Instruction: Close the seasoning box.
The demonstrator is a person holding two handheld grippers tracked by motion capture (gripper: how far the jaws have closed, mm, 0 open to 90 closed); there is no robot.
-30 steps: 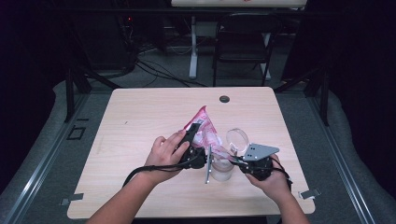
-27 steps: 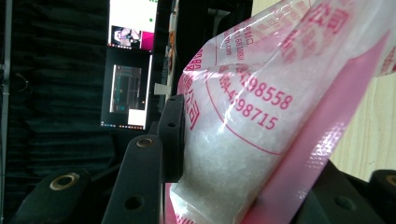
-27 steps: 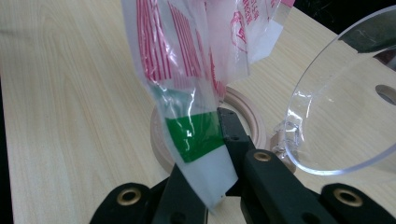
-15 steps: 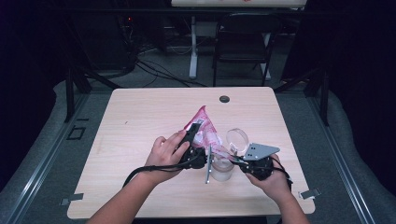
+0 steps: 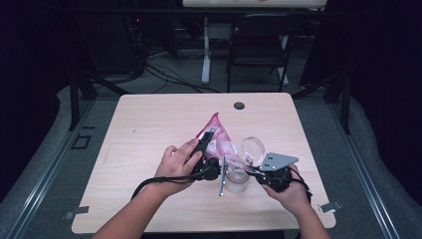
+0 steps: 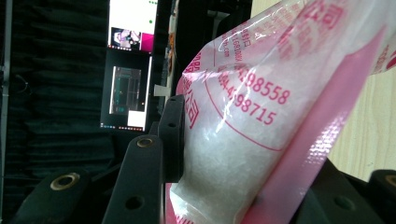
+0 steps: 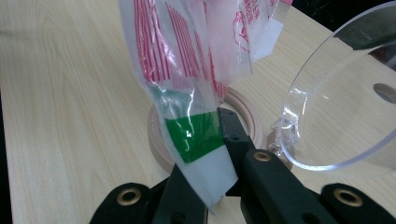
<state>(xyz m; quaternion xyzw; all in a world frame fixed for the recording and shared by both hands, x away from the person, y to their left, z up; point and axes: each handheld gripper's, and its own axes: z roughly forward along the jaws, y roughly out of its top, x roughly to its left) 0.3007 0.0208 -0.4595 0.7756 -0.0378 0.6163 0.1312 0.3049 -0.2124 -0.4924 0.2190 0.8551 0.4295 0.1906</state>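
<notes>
A pink-printed plastic bag [image 5: 215, 133] of white granules [image 6: 219, 154] is held up over the table. My left gripper [image 5: 206, 167] is shut on its filled part, and the bag [image 6: 261, 116] bulges between the jaws. My right gripper [image 7: 210, 140] is shut on the bag's loose lower corner, at a green strip [image 7: 194, 135]. That corner hangs just above a jar with a wooden rim [image 7: 156, 140]. The clear jar [image 5: 237, 182] stands between the two grippers, its round clear lid [image 7: 341, 102] swung open to the right. In the high view the right gripper [image 5: 251, 173] is beside the jar.
A thin grey metal piece [image 5: 222, 179] leans at the jar's left side. A dark round grommet [image 5: 239, 105] sits near the table's far edge. A folding chair [image 5: 259, 50] and cables lie beyond the table [image 5: 149, 124]. Both forearms come in from the near edge.
</notes>
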